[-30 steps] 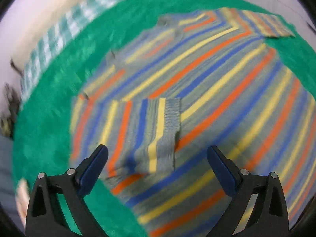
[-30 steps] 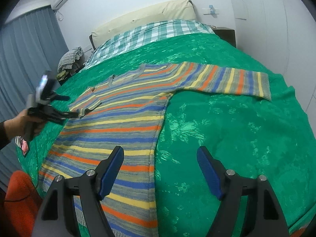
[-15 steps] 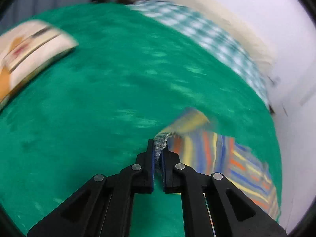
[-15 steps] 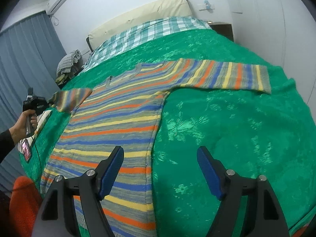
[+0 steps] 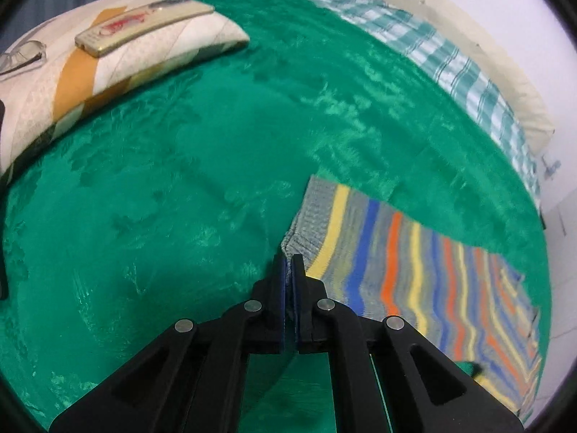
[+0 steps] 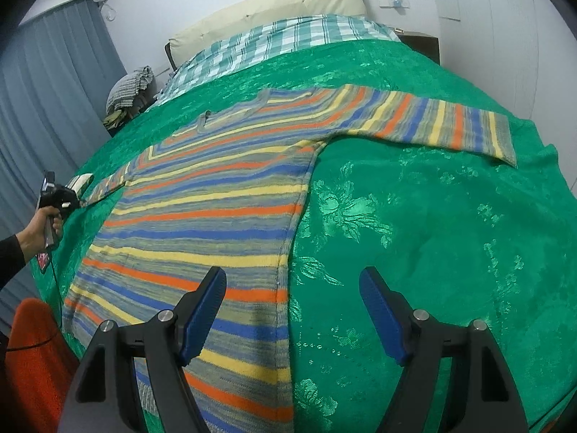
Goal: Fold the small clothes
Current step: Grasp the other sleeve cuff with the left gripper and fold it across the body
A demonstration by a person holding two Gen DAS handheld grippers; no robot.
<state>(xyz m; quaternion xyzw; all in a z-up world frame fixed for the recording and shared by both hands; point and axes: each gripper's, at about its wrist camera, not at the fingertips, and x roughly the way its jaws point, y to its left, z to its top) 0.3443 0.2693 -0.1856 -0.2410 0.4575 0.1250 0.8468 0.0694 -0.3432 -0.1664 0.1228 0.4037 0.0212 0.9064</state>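
The right gripper (image 6: 292, 310) hovers with blue-padded fingers spread wide over the hem of the striped knit sweater (image 6: 216, 195), which lies flat on the bed's green brocade cover (image 6: 432, 234). The left gripper (image 5: 288, 263) pinches the ribbed grey cuff (image 5: 310, 213), sleeve outstretched. Beyond lies a quilted cream pillow (image 5: 119, 61).

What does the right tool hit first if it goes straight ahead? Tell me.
Most likely the green bedspread, just beside the striped sweater's side edge. The right tool is open and empty; depth is hard to judge through the fisheye.
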